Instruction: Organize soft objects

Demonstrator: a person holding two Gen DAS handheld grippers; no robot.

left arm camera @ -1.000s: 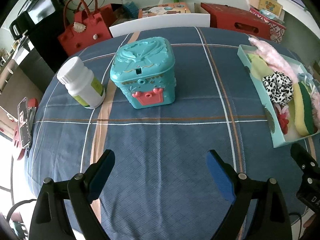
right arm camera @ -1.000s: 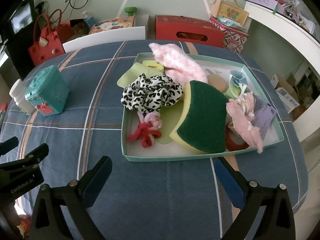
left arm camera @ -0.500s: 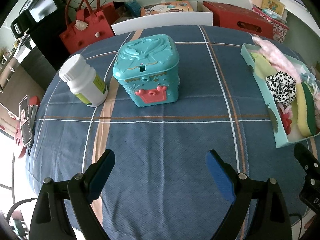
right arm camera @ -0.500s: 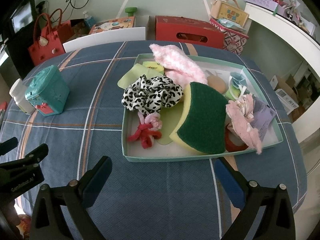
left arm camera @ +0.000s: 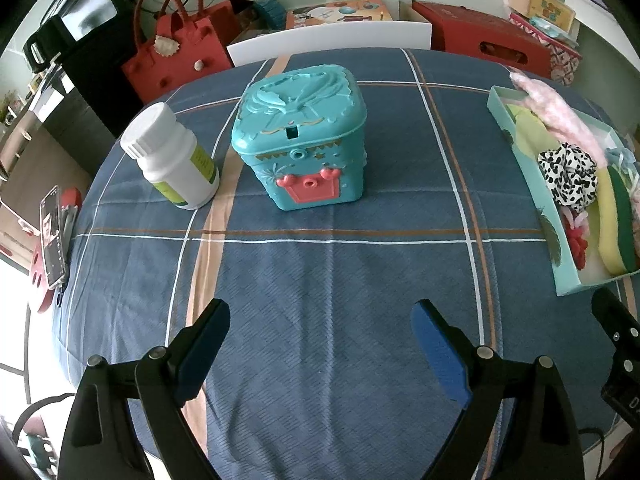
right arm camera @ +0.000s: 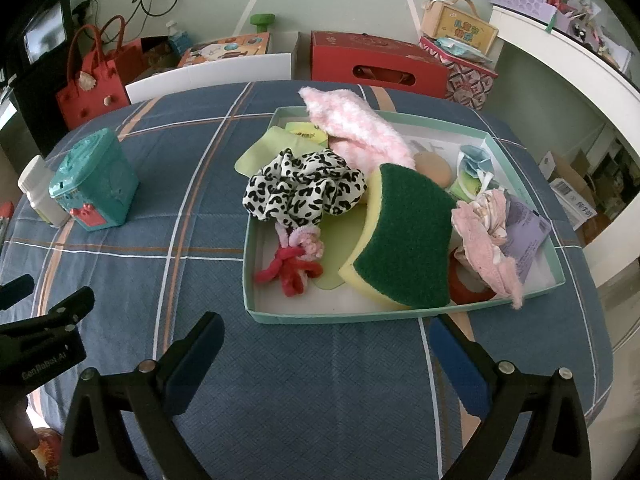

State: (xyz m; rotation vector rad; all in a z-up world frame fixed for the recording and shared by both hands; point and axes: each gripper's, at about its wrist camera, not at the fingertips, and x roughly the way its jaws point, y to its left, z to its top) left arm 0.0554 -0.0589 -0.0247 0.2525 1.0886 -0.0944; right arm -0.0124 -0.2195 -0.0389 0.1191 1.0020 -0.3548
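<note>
A shallow teal tray (right arm camera: 360, 316) on the blue plaid tablecloth holds soft things: a green and yellow sponge (right arm camera: 404, 240), a black and white spotted scrunchie (right arm camera: 304, 188), a fluffy pink cloth (right arm camera: 356, 128), a red and pink yarn tie (right arm camera: 292, 260) and a pink fabric bundle (right arm camera: 484, 236). My right gripper (right arm camera: 324, 344) hangs open just before the tray's near edge, nothing between its fingers. My left gripper (left arm camera: 320, 332) is open over bare cloth, in front of a teal toy box (left arm camera: 304, 136). The tray (left arm camera: 560, 256) lies to its right.
A white pill bottle (left arm camera: 172, 160) stands left of the toy box. Behind the table are a white chair back (left arm camera: 332, 42), a red handbag (left arm camera: 172, 56) and a red box (right arm camera: 376, 60). A phone (left arm camera: 52, 236) lies off the table's left edge.
In the left wrist view the toy box, bottle and tray have slid slightly down and right. The right wrist view is unchanged, and both grippers stay open.
</note>
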